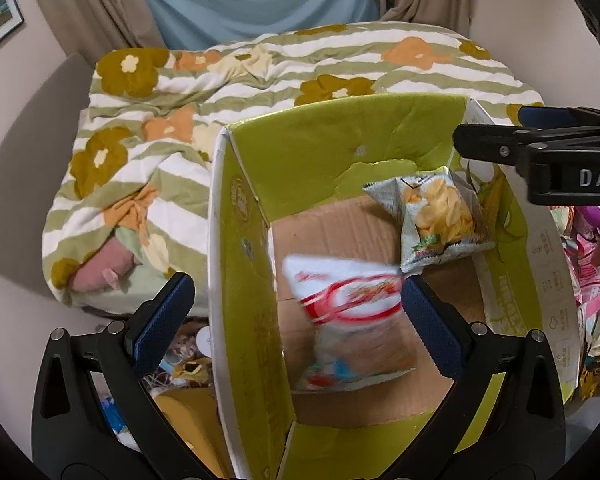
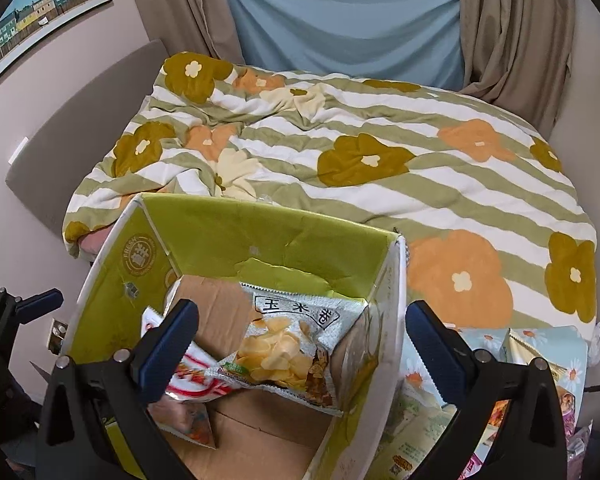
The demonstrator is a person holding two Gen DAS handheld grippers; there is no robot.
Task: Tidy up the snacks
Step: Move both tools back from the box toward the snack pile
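Right wrist view showed a bed (image 2: 380, 184) under a flowered quilt, with a green-lined box (image 2: 260, 240) at its near edge. Inside lay a silver chip bag (image 2: 288, 344) against the far right corner and a red-and-white bag (image 1: 352, 312), blurred, near the left wall. The right tongs (image 2: 300, 344) stood wide apart over the box, clamped on nothing; the left tongs (image 1: 296, 312) were likewise apart and empty. More packets (image 2: 532, 360) waited outside the box's right wall. The next bag would best be gripped by its crimped edge and lowered flat beside the others. The chip bag read "玉米"; the box seal, "FRESH"; the right tongs' body, "DAS".
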